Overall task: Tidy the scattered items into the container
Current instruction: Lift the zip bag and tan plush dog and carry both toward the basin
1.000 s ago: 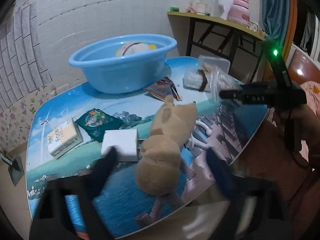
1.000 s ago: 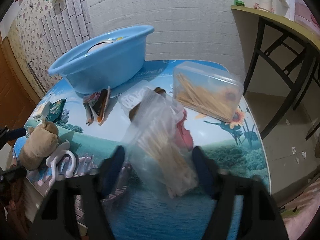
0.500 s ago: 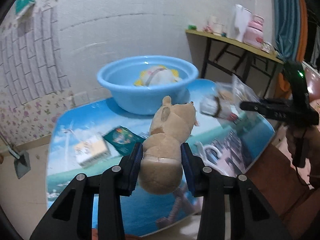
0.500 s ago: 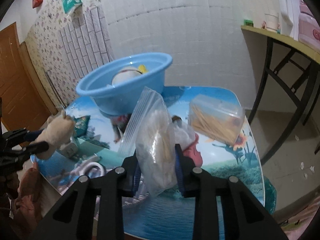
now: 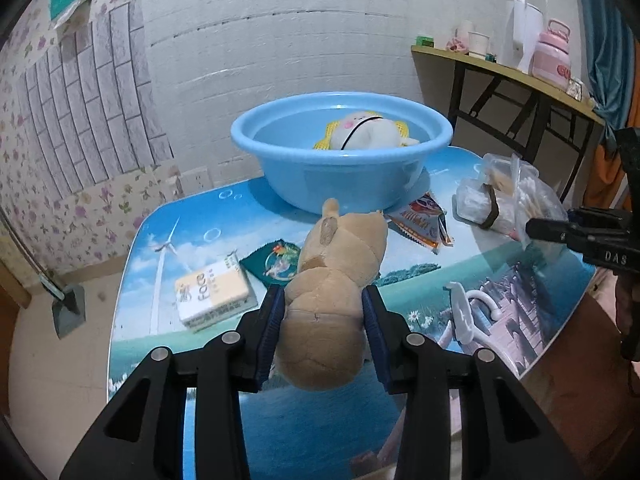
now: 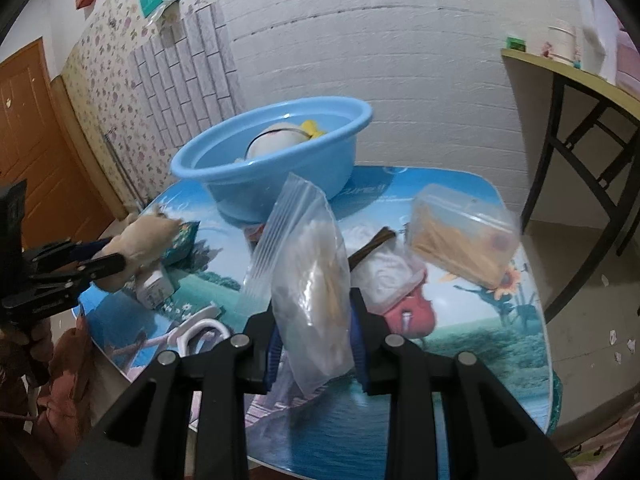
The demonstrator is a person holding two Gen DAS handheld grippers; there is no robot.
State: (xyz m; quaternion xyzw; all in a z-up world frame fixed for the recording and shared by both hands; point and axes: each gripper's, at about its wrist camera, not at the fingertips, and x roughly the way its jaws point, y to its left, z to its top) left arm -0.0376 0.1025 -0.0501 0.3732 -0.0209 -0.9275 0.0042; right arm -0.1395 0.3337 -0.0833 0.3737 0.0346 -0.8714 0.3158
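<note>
While the left gripper (image 5: 323,334) is clenched on a tan plush toy (image 5: 335,280) at the lower centre of the left wrist view, its blue-padded fingers (image 5: 271,334) pressing into the toy's sides, the right gripper (image 6: 314,338) grips a clear zip bag (image 6: 310,280) of pale sticks in the lower centre of the right wrist view. Both things are held up off the tabletop (image 5: 224,216), which carries a printed landscape. A blue basin (image 5: 340,152) stands at the far edge of the tabletop, in the upper middle of both views, with a white and yellow soft toy (image 5: 366,132) lying inside it. On the tabletop left of the plush lie a small tissue pack (image 5: 214,294) and a dark green sachet (image 5: 274,262); right of it are snack packets (image 5: 422,222) just beside the basin and a white plastic hook (image 5: 466,314). In the right wrist view a clear lidded box (image 6: 464,240) of brown sticks sits right of centre.
</note>
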